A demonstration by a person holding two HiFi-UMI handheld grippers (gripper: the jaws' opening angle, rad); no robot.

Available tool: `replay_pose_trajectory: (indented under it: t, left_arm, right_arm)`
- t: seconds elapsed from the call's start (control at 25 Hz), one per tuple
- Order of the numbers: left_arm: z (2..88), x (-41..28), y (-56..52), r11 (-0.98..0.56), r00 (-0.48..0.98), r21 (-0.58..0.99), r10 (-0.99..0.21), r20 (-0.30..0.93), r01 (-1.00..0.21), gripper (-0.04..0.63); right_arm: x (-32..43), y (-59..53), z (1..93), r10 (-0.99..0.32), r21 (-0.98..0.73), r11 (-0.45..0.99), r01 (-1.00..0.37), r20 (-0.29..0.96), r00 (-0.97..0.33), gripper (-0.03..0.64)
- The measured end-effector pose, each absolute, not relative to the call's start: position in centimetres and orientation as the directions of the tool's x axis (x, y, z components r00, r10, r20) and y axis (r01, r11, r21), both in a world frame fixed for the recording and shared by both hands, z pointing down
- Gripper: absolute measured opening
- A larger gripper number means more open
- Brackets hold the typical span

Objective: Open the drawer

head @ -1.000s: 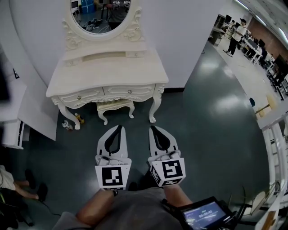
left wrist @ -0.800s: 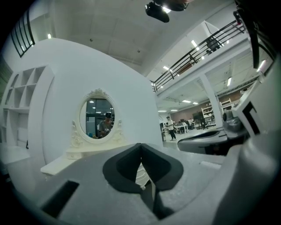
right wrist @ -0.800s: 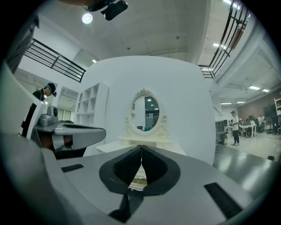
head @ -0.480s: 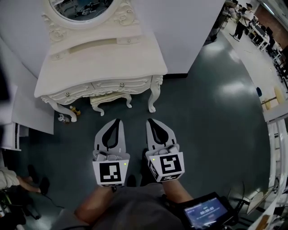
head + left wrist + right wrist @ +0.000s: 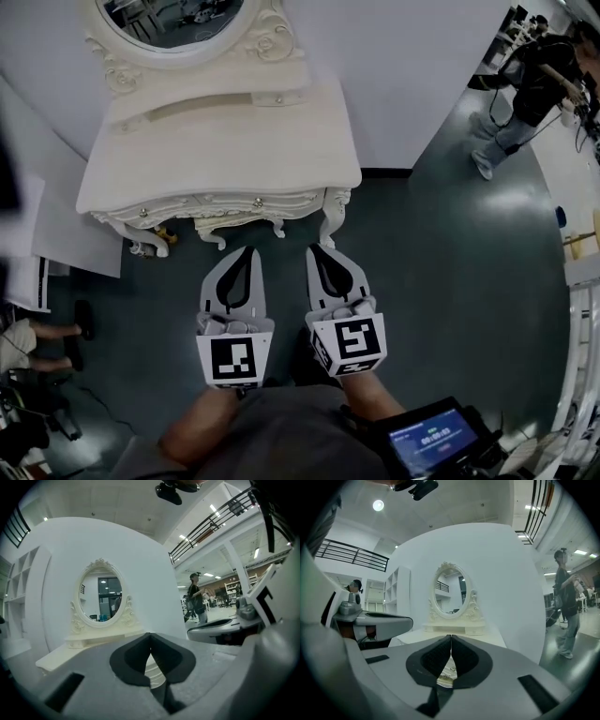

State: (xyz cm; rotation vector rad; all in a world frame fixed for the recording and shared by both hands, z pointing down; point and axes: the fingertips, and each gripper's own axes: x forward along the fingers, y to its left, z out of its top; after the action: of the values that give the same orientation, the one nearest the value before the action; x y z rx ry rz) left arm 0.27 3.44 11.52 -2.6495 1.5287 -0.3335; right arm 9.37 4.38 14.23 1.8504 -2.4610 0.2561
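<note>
A cream carved dressing table with an oval mirror stands against the white wall. Its front rail holds drawers with small knobs, all pushed in. My left gripper and my right gripper are held side by side just short of the table's front edge, both shut with nothing between the jaws. In the left gripper view the left gripper points at the mirror. The right gripper faces the mirror in the right gripper view.
A small cream stool is tucked under the table. White boards lean at the left. A person stands on the dark green floor at the far right; another person's legs show at the left edge.
Both grippers and the camera have moved toward the dressing table, which now sits closer and larger. The person at the right has come nearer.
</note>
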Motion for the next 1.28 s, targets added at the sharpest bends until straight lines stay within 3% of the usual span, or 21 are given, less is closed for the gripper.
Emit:
replay_pose_trajectory:
  t: [0.64,1.28]
  left_arm:
    - [6.5,0.7,-3.3,-0.361,0.366,-0.218,-0.930,0.022,-0.907,0.015]
    - [12.1,-0.9,-9.3,-0.398,0.382,-0.121,-0.914,0.133,-0.909,0.015]
  right_arm:
    - [10.5,-4.2,9.0,-0.921,-0.046,0.389,-0.920,0.011,-0.390,0.014]
    - [8.9,-9.0,14.1,-0.919,-0.060,0.362,-0.930,0.141,-0.367,0.014]
